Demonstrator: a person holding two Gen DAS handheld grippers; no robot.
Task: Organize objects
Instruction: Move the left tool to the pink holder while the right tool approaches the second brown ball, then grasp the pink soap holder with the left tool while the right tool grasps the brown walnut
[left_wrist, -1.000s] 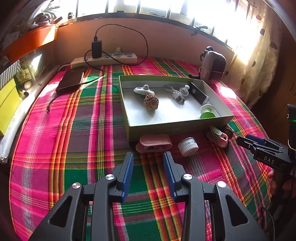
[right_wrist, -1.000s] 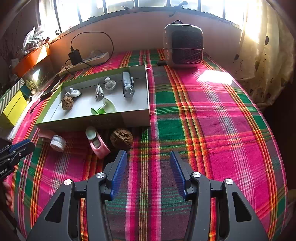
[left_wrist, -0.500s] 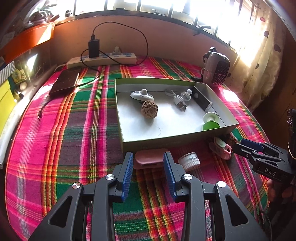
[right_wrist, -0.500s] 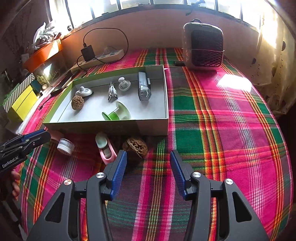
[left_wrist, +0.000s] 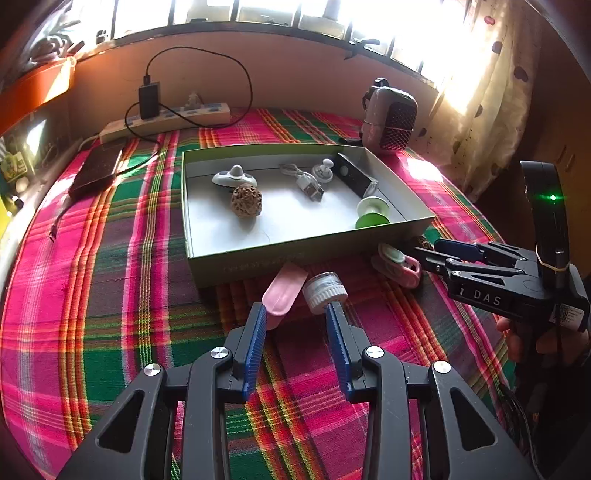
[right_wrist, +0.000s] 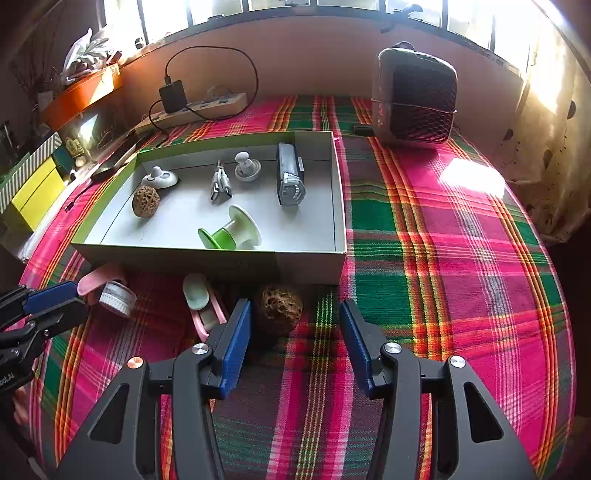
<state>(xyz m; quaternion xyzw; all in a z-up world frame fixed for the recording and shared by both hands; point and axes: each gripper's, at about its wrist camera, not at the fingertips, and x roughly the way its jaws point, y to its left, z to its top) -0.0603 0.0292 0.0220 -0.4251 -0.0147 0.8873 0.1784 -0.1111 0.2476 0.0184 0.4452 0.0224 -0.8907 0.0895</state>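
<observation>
- Left gripper (left_wrist: 295, 314): jaws spread, nothing held. The pink case (left_wrist: 283, 289) is seen just past the left fingertip, its long axis running from near-left to far-right toward the box wall, its near end partly inside the gap. The small white jar (left_wrist: 325, 291) sits just beyond the right fingertip, beside the case.
- Right gripper (right_wrist: 295, 317): jaws apart, empty. The loose walnut (right_wrist: 277, 309) lies just ahead, left of centre in the gap, close to the left pad; it is roundish, so no axis matters much. The pink clip (right_wrist: 205, 310) lies further left, outside the jaws.
- Box (right_wrist: 310, 266): already holding a walnut, spool, cable, two white pieces and a grey device. Four items are left on the plaid cloth (right_wrist: 424, 258), all along its near wall.
- Deciding relation: the walnut is nearer the right gripper, the case and jar nearer the left. It is judged that a short forward push and a closing would take the walnut; the left jaws would need to be squared across the case's slanted axis first.
- Against the earlier frames: both grippers have been brought forward and lower; the case, earlier lying flat along the box wall, is now tilted toward the left jaws; the walnut has come from well ahead to the mouth of the right jaws.
</observation>
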